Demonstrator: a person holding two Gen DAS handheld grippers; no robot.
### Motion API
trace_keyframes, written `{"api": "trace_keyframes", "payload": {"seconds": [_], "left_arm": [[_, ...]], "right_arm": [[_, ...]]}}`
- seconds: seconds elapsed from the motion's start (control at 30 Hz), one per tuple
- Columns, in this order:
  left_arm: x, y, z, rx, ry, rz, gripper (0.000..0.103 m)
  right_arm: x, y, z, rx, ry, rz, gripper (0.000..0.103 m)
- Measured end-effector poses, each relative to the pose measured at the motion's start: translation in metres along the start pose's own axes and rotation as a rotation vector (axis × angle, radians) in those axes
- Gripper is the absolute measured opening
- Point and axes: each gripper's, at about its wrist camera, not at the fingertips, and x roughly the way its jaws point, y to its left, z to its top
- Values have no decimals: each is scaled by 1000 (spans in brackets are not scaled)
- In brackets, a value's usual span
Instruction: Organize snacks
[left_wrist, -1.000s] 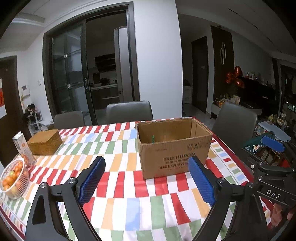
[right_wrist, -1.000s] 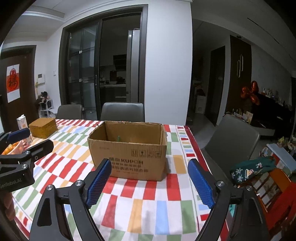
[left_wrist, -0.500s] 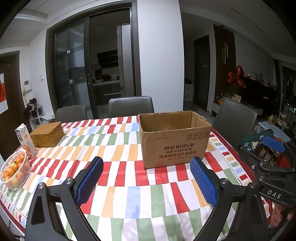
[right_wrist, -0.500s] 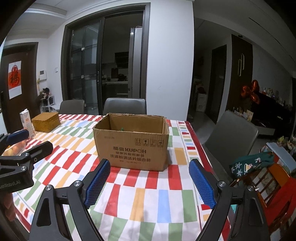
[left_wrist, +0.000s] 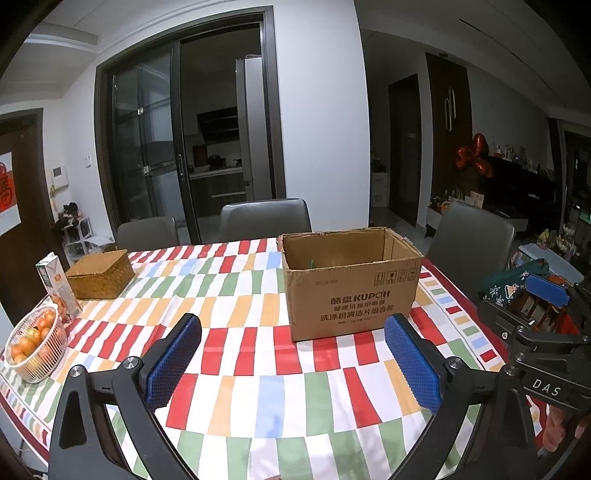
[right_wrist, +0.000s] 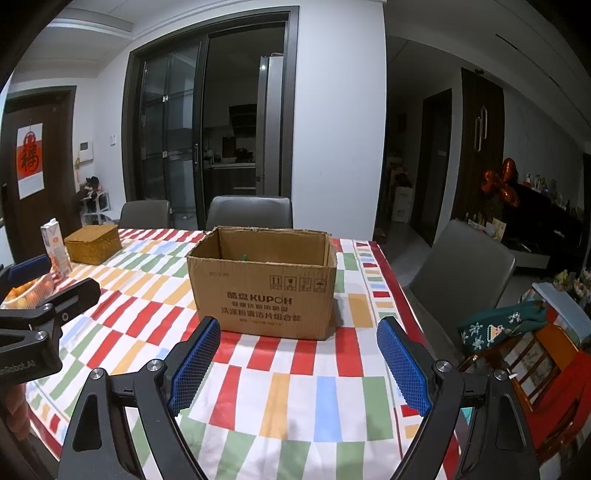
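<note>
An open brown cardboard box (left_wrist: 351, 284) stands on the checked tablecloth; it also shows in the right wrist view (right_wrist: 264, 284). A small green thing (right_wrist: 243, 256) peeks up inside it; the rest of its inside is hidden. My left gripper (left_wrist: 293, 354) is open and empty, held above the table in front of the box. My right gripper (right_wrist: 297, 356) is open and empty too, in front of the box and to the right of the left one. No loose snacks show on the table.
A woven basket (left_wrist: 99, 274), a juice carton (left_wrist: 57, 288) and a white bowl of oranges (left_wrist: 33, 341) sit at the table's left side. Grey chairs (left_wrist: 264, 219) stand around the table. A low shelf with a green cloth (right_wrist: 502, 325) is to the right.
Both grippers have drawn back from the box, which looks smaller and farther away. Both stayed open and empty.
</note>
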Motion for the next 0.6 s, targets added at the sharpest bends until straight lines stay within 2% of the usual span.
{"api": "trace_keyframes", "payload": {"seconds": [0.6], "left_arm": [[2, 0, -2, 4, 0, 18, 102]], "right_arm": [[2, -2, -1, -1, 16, -4, 87]]}}
